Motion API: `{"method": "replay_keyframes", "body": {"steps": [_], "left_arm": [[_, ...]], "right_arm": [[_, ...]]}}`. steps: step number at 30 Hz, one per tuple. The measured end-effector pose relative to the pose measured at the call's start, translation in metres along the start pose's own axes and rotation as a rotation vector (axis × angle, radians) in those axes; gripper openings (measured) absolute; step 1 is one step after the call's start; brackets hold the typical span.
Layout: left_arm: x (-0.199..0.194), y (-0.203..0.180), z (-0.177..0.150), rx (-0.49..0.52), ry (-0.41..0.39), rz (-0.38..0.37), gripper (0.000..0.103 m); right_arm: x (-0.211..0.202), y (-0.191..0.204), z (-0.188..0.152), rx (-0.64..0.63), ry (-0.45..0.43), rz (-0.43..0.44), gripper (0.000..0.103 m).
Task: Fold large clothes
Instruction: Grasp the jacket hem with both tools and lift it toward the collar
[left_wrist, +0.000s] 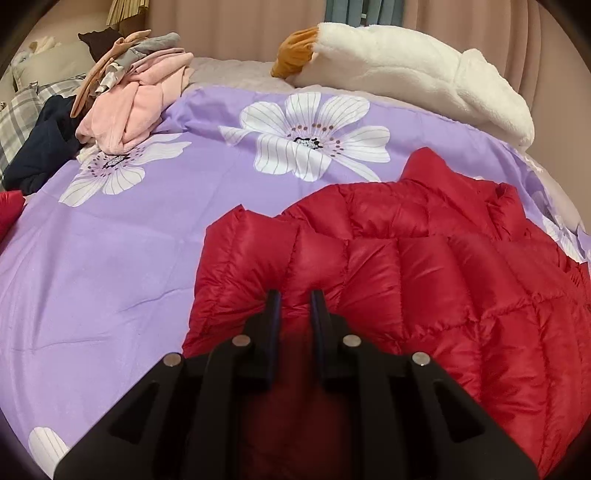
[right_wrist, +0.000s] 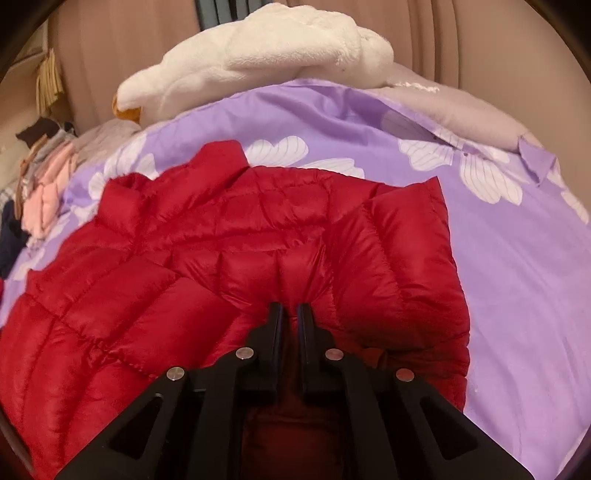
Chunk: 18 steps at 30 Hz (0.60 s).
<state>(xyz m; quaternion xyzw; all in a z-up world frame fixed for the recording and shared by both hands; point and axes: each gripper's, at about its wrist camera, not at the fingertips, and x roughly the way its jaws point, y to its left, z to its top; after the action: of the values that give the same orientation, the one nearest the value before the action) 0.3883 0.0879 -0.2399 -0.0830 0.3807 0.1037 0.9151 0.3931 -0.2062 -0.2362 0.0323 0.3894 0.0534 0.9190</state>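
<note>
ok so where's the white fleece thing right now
The white fleece garment lies at the far edge of the bed, upper right in the left wrist view, beyond the red puffer jacket and the purple floral cover, next to an orange-brown item.

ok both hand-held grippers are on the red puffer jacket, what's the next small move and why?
Probably lift both together and carry the near edge toward the collar. The left hand-held gripper and right hand-held gripper each pinch the red puffer jacket, which lies spread on the purple floral bedcover, not yet folded.
</note>
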Motion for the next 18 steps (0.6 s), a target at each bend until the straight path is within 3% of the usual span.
{"method": "replay_keyframes", "body": {"steps": [18], "left_arm": [[0.0033,0.0021,-0.0022,-0.020,0.007,-0.011,0.018]], "right_arm": [[0.0031,0.0013,0.0010,-0.004,-0.001,-0.011,0.000]]}}
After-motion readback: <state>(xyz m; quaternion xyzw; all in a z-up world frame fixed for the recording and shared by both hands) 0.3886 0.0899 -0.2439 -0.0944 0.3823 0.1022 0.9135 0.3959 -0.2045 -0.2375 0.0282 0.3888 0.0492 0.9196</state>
